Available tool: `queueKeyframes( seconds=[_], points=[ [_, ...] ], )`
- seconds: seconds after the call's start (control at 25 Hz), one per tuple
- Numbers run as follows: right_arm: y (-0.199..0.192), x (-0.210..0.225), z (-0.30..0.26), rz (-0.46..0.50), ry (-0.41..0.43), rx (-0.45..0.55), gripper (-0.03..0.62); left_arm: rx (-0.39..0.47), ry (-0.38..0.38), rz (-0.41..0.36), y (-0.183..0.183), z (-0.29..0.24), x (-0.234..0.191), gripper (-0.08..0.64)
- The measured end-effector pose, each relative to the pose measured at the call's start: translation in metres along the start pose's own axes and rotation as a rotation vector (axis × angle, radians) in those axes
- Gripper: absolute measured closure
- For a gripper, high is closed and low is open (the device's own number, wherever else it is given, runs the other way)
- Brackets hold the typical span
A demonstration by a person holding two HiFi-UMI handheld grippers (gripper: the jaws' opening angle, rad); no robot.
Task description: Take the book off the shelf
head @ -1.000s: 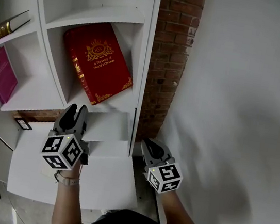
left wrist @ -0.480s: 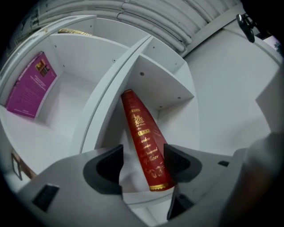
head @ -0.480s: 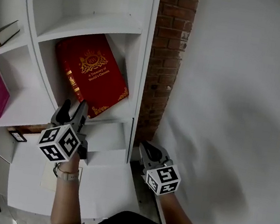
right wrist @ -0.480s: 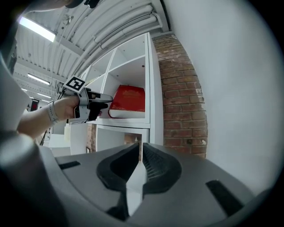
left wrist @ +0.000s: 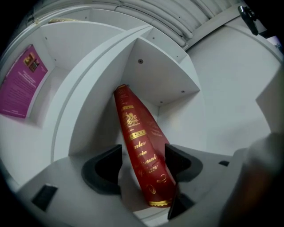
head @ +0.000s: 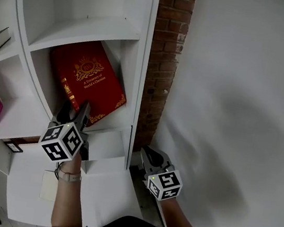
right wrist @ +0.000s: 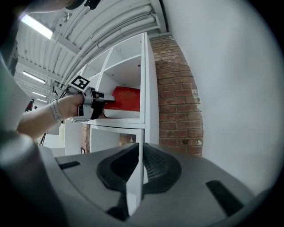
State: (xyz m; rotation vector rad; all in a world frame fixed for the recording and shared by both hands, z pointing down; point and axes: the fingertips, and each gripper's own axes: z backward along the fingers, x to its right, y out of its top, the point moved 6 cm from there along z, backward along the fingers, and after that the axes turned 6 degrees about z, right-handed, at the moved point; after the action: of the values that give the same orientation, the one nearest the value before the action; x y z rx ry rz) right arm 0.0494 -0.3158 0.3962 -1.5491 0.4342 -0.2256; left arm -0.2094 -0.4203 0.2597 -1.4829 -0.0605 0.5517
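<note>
Leaning tilted in the shelf's [head: 92,23] right-end cubby, the book [head: 91,84] has its lower corner near the front edge. Left gripper [head: 74,111] is right up at it. Its jaws are wide and have just been opening, with the spine between them but the pads not squeezing it. Right gripper [head: 150,154] hangs lower, by the brick wall [head: 163,60], jaws together on nothing.

White shelving [head: 81,24] abuts a brick pillar [head: 163,60] beside a pale wall [head: 239,98].
</note>
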Motion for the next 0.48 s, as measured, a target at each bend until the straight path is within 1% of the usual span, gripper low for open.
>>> queueKeyframes(
  seconds=[0.12, 0.24, 0.48],
  points=[
    [-0.0009, 0.0031, -0.0002, -0.001, -0.01, -0.003, 0.56, -0.017, 0.0, -0.036, 0.002, -0.0063, 0.0041, 0.266],
    [-0.0014, 0.0039, -0.0011, -0.002, -0.014, -0.002, 0.56, -0.039, 0.005, -0.057, 0.0023, -0.0104, 0.0037, 0.268],
    [-0.0025, 0.0047, -0.0012, -0.005, -0.008, 0.001, 0.56, -0.02, 0.0, -0.076, 0.0026, -0.0097, 0.0036, 0.268]
  ],
)
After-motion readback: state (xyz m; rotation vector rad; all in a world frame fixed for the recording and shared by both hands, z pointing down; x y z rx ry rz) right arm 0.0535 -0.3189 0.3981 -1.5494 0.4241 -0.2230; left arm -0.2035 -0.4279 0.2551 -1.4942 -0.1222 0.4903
